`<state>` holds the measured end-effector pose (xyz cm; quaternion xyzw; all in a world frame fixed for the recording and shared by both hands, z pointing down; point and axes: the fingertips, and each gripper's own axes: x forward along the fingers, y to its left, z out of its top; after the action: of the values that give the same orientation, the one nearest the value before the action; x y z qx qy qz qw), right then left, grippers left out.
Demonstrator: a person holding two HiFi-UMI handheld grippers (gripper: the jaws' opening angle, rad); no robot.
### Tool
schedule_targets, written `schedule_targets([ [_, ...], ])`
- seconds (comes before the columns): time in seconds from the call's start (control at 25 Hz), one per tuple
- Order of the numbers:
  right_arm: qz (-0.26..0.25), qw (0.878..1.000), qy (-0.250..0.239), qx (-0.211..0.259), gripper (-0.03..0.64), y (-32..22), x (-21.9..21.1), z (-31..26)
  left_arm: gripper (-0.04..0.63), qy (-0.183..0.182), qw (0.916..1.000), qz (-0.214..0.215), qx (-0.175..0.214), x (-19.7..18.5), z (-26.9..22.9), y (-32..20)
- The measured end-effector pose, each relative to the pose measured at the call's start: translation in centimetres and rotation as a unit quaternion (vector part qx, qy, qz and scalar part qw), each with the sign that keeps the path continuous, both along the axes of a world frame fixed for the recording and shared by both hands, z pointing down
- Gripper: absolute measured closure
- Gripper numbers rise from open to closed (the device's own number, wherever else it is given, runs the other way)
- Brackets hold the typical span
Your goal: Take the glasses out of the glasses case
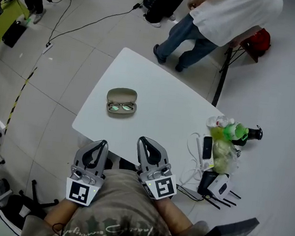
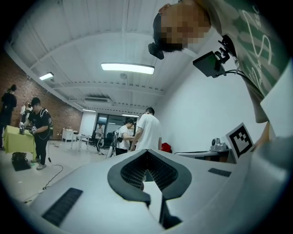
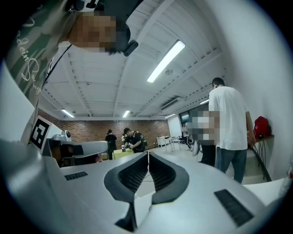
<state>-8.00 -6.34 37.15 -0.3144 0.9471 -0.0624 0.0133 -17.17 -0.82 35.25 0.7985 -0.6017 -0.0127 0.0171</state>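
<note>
Head view overlooks table (image 1: 159, 87); gripper views face roomward.

Left gripper (image 1: 101, 144) beside right gripper (image 1: 145, 141); both jaws together.

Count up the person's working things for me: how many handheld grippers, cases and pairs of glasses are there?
Grippers: 2, the left gripper and the right gripper, both shut with nothing between the jaws.
Glasses case: 1, open on the white table.
Glasses: 1 pair, lying inside the case.
Total: 4.
</note>
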Motion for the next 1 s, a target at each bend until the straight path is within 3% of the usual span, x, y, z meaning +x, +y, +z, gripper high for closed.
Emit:
schedule_targets([
  [0.4, -0.021, 0.999, 0.033, -0.014, 0.604, -3.9, -0.2, 2.2, 0.586, -0.01, 0.9999, -0.014, -0.003, 0.8, 0.1, -2.8],
  [0.6, -0.052, 0.994, 0.086, -0.037, 0.603, -5.6, -1.0, 4.7, 0.586, 0.0, 0.9994, -0.029, -0.019, 0.8, 1.0, -3.5],
  [0.88, -0.118, 0.978, 0.159, -0.063, 0.558, -8.0, -3.1, 9.4, 0.586, -0.005, 0.9968, -0.068, -0.043, 0.1, 2.2, -3.4],
  [1.0, -0.171, 0.958, 0.222, -0.056, 0.558, -8.4, -4.5, 12.8, 0.586, 0.007, 0.9953, -0.081, -0.053, -1.1, 2.6, -3.3],
])
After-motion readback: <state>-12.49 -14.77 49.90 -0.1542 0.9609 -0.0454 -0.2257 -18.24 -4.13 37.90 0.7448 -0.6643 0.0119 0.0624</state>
